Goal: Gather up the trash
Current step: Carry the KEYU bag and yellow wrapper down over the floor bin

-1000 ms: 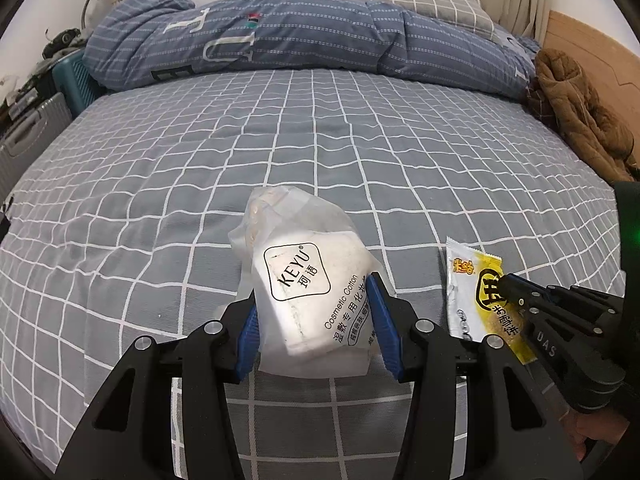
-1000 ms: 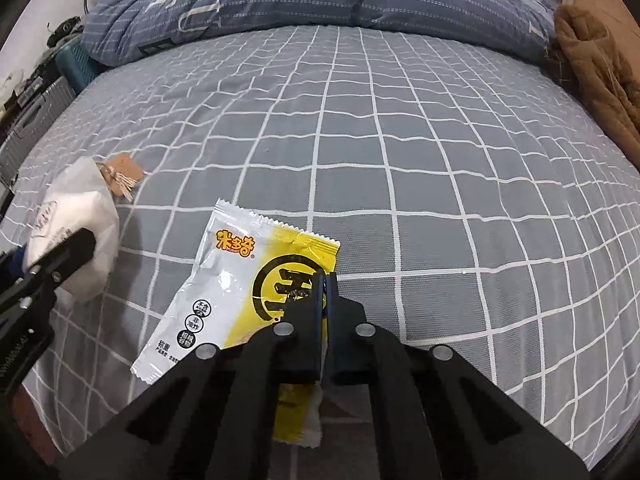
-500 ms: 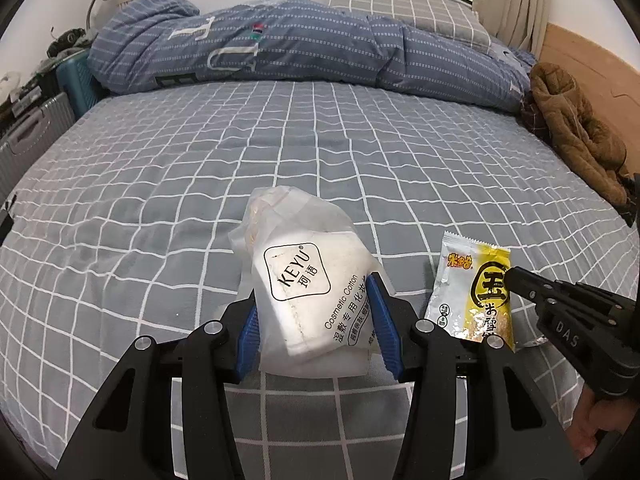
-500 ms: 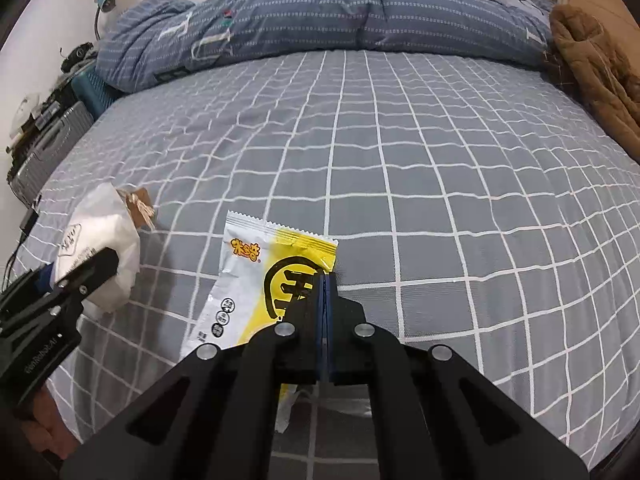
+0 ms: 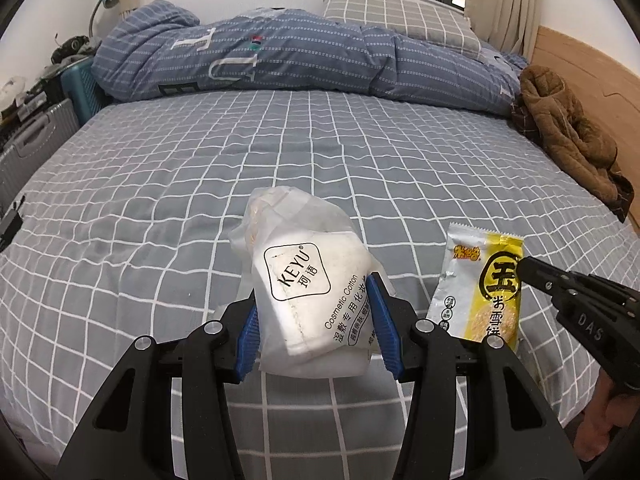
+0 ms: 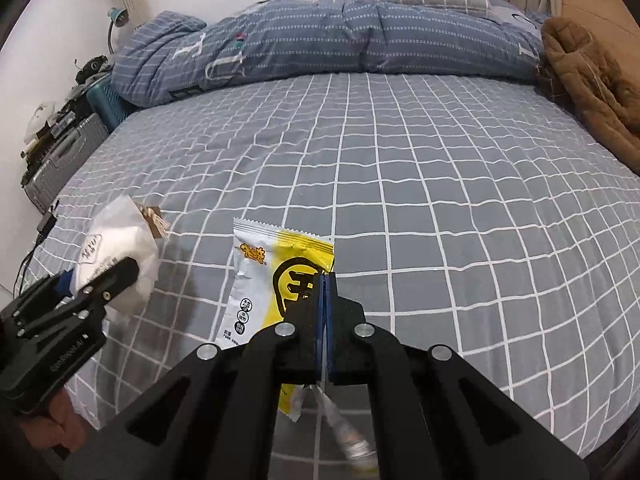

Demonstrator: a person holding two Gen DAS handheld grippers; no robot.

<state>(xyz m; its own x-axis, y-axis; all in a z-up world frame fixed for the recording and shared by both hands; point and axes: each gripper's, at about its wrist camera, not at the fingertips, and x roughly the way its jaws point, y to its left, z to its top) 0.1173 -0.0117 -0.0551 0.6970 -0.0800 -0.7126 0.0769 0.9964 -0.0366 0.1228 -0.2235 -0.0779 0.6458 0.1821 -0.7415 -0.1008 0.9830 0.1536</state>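
A white cosmetic cotton bag (image 5: 308, 280) printed "KEYU" is clamped between the blue pads of my left gripper (image 5: 316, 304), lifted above the grey checked bed. The same bag (image 6: 120, 256) shows at the left of the right wrist view, with a small brown tag (image 6: 154, 220) behind it. My right gripper (image 6: 325, 280) is shut on a yellow and silver snack wrapper (image 6: 272, 280), which hangs off the sheet. In the left wrist view that wrapper (image 5: 476, 284) hangs at the right, pinched by the right gripper (image 5: 524, 266).
The bed sheet (image 5: 280, 152) spreads ahead. A rolled blue duvet (image 5: 280, 56) and a checked pillow (image 5: 400, 16) lie at the head. A brown coat (image 5: 568, 136) is heaped at the right edge. A grey suitcase (image 6: 60, 160) and clutter stand at the left.
Both grippers have risen and drawn back with their loads. The snack wrapper has left the sheet and now hangs in the air; more of the room's far wall shows.
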